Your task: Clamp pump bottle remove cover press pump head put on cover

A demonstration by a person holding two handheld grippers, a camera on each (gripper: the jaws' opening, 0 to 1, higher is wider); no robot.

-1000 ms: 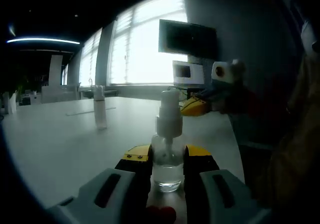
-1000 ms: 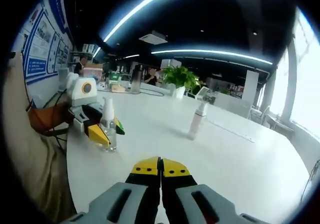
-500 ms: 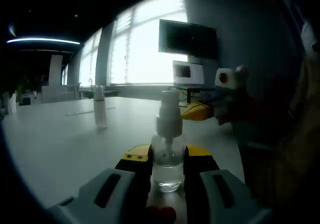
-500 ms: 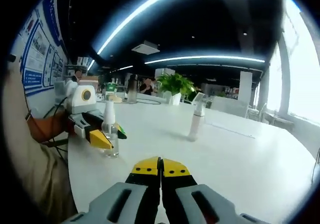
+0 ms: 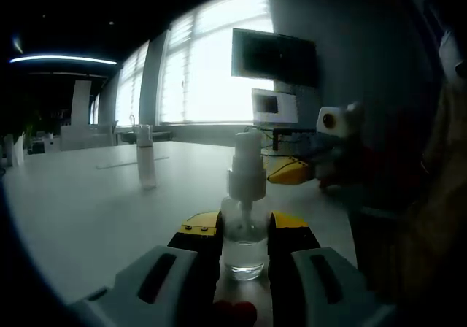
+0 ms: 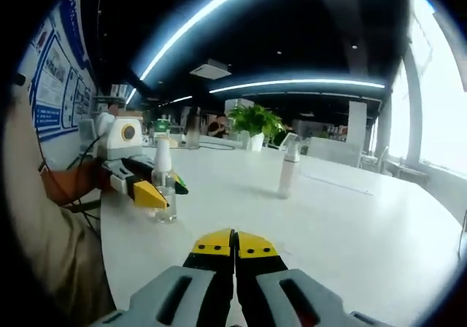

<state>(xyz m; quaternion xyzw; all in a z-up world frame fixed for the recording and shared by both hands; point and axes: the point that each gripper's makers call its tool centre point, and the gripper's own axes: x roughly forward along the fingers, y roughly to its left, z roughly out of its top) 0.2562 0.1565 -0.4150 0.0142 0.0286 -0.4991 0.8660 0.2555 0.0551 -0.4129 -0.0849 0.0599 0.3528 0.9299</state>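
Left hand-held gripper (image 5: 244, 233) clamps the clear pump bottle (image 5: 244, 225) at its base, upright on the table (image 5: 87, 210), pump head straight above the jaws. Right hand-held gripper (image 6: 234, 245) has its jaws pressed together, empty, with the bottle off to its left. The cover looks already off, perhaps. Open table all round; a second bottle (image 6: 288, 175) stands well apart.

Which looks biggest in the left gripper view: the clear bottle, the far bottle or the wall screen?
1. clear pump bottle, nearest the camera, so unsure
2. wall screen, similar in size
3. far bottle
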